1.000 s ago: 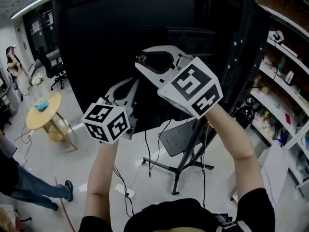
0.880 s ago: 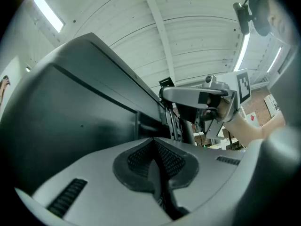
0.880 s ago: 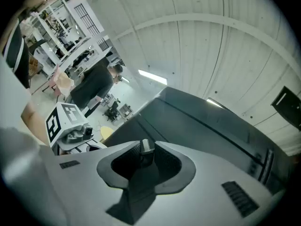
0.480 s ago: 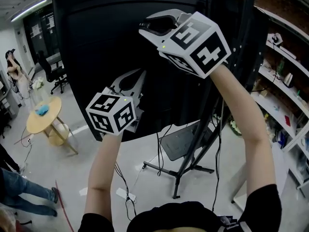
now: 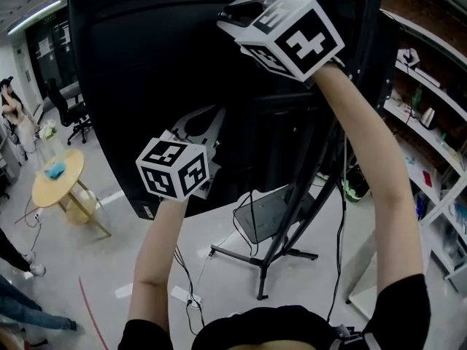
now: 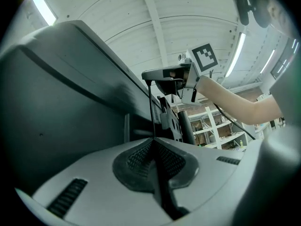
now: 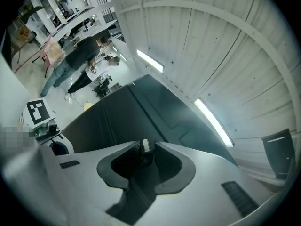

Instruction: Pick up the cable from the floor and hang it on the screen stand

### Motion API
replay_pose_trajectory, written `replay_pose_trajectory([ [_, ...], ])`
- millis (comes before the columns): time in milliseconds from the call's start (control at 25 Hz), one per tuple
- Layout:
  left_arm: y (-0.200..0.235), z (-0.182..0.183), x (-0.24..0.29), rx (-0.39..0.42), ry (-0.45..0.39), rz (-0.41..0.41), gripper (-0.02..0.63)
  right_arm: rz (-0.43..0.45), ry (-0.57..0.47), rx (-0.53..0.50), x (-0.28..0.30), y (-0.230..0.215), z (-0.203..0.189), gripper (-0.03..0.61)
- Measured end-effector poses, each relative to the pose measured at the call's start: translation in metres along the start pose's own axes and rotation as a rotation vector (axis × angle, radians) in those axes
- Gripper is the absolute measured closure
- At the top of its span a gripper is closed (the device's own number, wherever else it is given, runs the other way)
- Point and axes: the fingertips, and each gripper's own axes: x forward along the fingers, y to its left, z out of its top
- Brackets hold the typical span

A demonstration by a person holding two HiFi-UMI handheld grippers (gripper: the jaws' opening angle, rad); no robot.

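- Left gripper [image 5: 208,119] is held up in front of the black back of the screen [image 5: 146,57], lower than the other hand and tilted a little upward.
- In the left gripper view its jaws are pressed together, with a thin black cable [image 6: 151,112] pinched in the seam between the pads.
- From that pinch the cable runs straight up, taut, to the right gripper [image 5: 237,13].
- Right gripper is raised high, near the top edge of the screen, with the arm stretched up and pointing about level.
- In the right gripper view its jaws are clamped on the plug [image 7: 145,146]. This is the cable's end, a small dark block with a light tip, seated between the two pads.
- Cable is off the floor [image 5: 219,232], spanning the two grippers in front of the screen back. In the head view I cannot trace it against the black panel.
- Stand [image 5: 292,210] is a dark pole on spread legs, below and right of the screen, with a tray low on it.
- A thin dark line hangs beside the right forearm. I cannot tell whether it is the same cable.
- Round table [image 5: 55,181] stands far left and shelves [image 5: 430,122] far right.
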Motion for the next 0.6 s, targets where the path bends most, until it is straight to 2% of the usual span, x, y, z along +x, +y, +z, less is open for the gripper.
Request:
replay_pose_trajectory([
  [280, -0.002, -0.011, 0.015, -0.017, 0.016, -0.023, 0.611, -0.052, 0.068, 0.003, 0.007, -0.029, -0.023, 0.472],
  [600, -0.012, -0.011, 0.022, -0.018, 0.011, -0.039, 0.611, -0.14, 0.042, 0.016, -0.027, -0.059, -0.025, 0.472],
])
